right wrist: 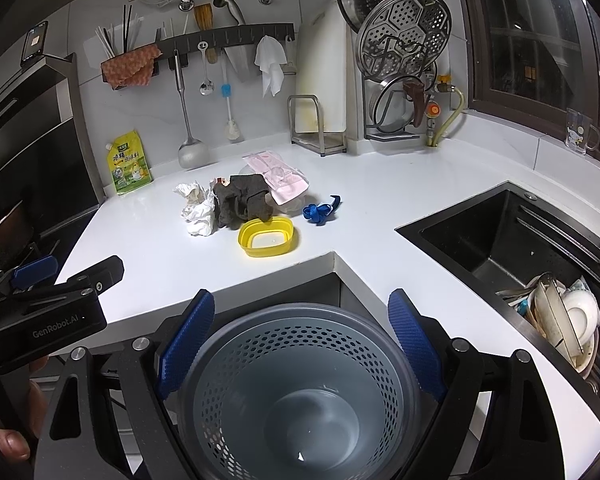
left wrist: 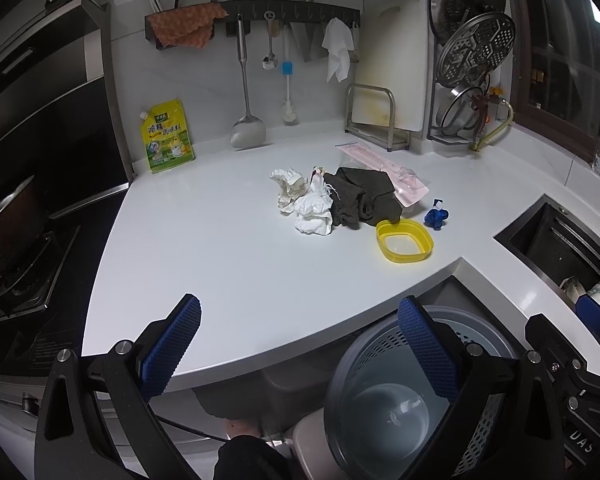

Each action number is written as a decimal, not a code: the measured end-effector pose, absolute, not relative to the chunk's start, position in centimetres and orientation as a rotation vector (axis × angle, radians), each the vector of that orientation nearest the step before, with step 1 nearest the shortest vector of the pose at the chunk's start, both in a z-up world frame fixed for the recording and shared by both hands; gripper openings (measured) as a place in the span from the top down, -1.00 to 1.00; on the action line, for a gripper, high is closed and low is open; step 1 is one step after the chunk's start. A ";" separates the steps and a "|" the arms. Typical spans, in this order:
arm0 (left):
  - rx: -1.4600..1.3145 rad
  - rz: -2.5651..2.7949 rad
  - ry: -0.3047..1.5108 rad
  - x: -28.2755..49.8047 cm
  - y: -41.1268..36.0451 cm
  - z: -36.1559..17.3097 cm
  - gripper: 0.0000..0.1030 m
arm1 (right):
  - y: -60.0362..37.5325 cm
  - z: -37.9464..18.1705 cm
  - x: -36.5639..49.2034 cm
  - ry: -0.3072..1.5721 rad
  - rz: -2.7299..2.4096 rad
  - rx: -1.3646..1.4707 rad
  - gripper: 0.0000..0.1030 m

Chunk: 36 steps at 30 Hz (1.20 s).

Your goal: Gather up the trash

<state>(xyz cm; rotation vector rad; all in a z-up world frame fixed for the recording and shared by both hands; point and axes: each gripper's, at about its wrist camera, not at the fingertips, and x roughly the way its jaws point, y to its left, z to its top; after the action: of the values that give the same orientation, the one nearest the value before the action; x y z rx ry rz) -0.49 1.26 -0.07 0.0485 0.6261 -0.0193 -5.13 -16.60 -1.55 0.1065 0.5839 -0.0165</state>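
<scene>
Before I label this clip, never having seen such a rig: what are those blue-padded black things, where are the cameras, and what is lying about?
They are two hand-held grippers; a person carries one in each hand. Each picture comes from a camera on one gripper, looking along its fingers. The left gripper and right gripper are both open and hold nothing. Below the counter edge stands a grey bin, almost empty. On the counter lie crumpled tissues, a dark cloth, a pink wrapper, a yellow lid and a blue ribbon.

"GenRobot.AI" stands in pale letters on the left gripper (right wrist: 44, 280) body. The yellow pouch (right wrist: 129, 163), left of the spatula (right wrist: 192, 152), carries Chinese characters too small to read. "DAS" shows on the right gripper (left wrist: 580, 364) body.
</scene>
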 end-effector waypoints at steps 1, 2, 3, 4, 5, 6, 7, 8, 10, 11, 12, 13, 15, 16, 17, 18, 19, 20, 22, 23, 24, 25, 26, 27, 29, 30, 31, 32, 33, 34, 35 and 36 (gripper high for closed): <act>0.049 -0.020 0.627 -0.5 1.2 -0.1 -0.88 | -16.8 -1.3 -5.1 0.585 -0.017 0.108 -0.64; 0.050 -0.020 0.626 -0.5 1.2 0.0 -0.88 | -16.6 -1.5 -5.2 0.584 -0.018 0.108 -0.64; 0.052 -0.020 0.626 -0.6 1.1 0.0 -0.88 | -16.4 -1.6 -5.4 0.583 -0.019 0.108 -0.64; 0.051 -0.020 0.626 -0.6 1.1 0.0 -0.88 | -16.5 -1.5 -5.3 0.582 -0.019 0.108 -0.64; 0.051 -0.019 0.626 -0.6 1.1 0.0 -0.88 | -16.5 -1.6 -5.4 0.581 -0.018 0.107 -0.64; 0.051 -0.019 0.625 -0.6 1.1 0.0 -0.88 | -16.5 -1.5 -5.4 0.581 -0.017 0.107 -0.64; 0.051 -0.019 0.626 -0.6 1.1 0.0 -0.88 | -16.5 -1.6 -5.4 0.581 -0.017 0.107 -0.64; 0.050 -0.020 0.626 -0.6 1.1 0.0 -0.88 | -16.5 -1.6 -5.4 0.580 -0.017 0.107 -0.64; 0.052 -0.018 0.626 -0.6 1.1 0.0 -0.88 | -16.5 -1.5 -5.3 0.582 -0.018 0.108 -0.64; 0.052 -0.019 0.627 -0.6 1.1 0.0 -0.88 | -16.5 -1.6 -5.4 0.582 -0.018 0.108 -0.64; 0.051 -0.019 0.627 -0.6 1.1 0.0 -0.88 | -16.5 -1.6 -5.3 0.582 -0.019 0.107 -0.64; 0.050 -0.021 0.626 -0.6 1.1 0.0 -0.88 | -16.5 -1.6 -5.3 0.581 -0.020 0.107 -0.64; 0.052 -0.021 0.627 -0.6 0.9 0.0 -0.88 | -16.5 -1.8 -5.4 0.581 -0.020 0.109 -0.64; 0.054 -0.021 0.628 -0.6 0.9 0.0 -0.88 | -16.5 -1.8 -5.3 0.581 -0.020 0.110 -0.64; 0.055 -0.021 0.627 -0.7 0.9 0.0 -0.88 | -16.5 -1.8 -5.3 0.580 -0.019 0.109 -0.64; 0.054 -0.019 0.626 -0.6 0.8 0.0 -0.88 | -16.5 -1.8 -5.4 0.579 -0.019 0.108 -0.64; 0.053 -0.019 0.626 -0.6 0.9 0.0 -0.88 | -16.5 -1.8 -5.3 0.579 -0.019 0.106 -0.64; 0.052 -0.019 0.628 -0.5 0.9 0.0 -0.88 | -16.5 -1.9 -5.3 0.579 -0.018 0.105 -0.64; 0.053 -0.018 0.627 -0.5 0.9 0.0 -0.88 | -16.4 -2.2 -5.1 0.582 -0.016 0.102 -0.64; 0.056 -0.016 0.628 -0.4 0.9 -0.1 -0.88 | -16.2 -2.3 -5.1 0.584 -0.016 0.102 -0.64; 0.057 -0.015 0.628 -0.4 0.9 -0.1 -0.88 | -16.1 -2.4 -5.1 0.587 -0.015 0.101 -0.64; 0.057 -0.014 0.627 -0.4 1.0 -0.1 -0.88 | -16.1 -2.5 -4.9 0.592 -0.016 0.099 -0.64; 0.056 -0.013 0.624 -0.4 1.2 -0.1 -0.88 | -16.0 -2.5 -4.9 0.594 -0.017 0.097 -0.64; 0.052 -0.011 0.621 -0.4 1.3 0.0 -0.88 | -15.9 -2.5 -5.0 0.591 -0.017 0.096 -0.64; 0.043 -0.011 0.618 -0.3 1.7 0.1 -0.88 | -15.7 -2.3 -5.1 0.585 -0.018 0.085 -0.64; 0.040 -0.011 0.617 -0.3 1.8 0.2 -0.88 | -15.6 -2.3 -5.1 0.582 -0.017 0.084 -0.64; 0.041 -0.008 0.616 -0.3 1.9 0.3 -0.88 | -15.6 -2.3 -5.1 0.584 -0.017 0.086 -0.64; 0.044 -0.005 0.614 -0.3 2.0 0.3 -0.88 | -15.7 -2.3 -5.1 0.585 -0.017 0.089 -0.64; 0.045 -0.004 0.613 -0.2 2.0 0.4 -0.88 | -15.8 -2.4 -5.1 0.588 -0.016 0.094 -0.64; 0.045 -0.003 0.613 -0.2 1.9 0.5 -0.88 | -15.9 -2.4 -5.0 0.589 -0.016 0.096 -0.64; 0.044 -0.004 0.612 -0.2 2.0 0.5 -0.88 | -16.0 -2.4 -5.0 0.587 -0.014 0.097 -0.64; 0.044 -0.003 0.611 -0.2 2.0 0.5 -0.88 | -16.0 -2.3 -5.0 0.586 -0.015 0.096 -0.64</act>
<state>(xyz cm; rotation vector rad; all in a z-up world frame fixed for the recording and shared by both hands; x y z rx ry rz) -0.17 1.98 0.47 0.0436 0.6109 -0.0031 -5.04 -16.04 -2.35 0.0958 0.5858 -0.0150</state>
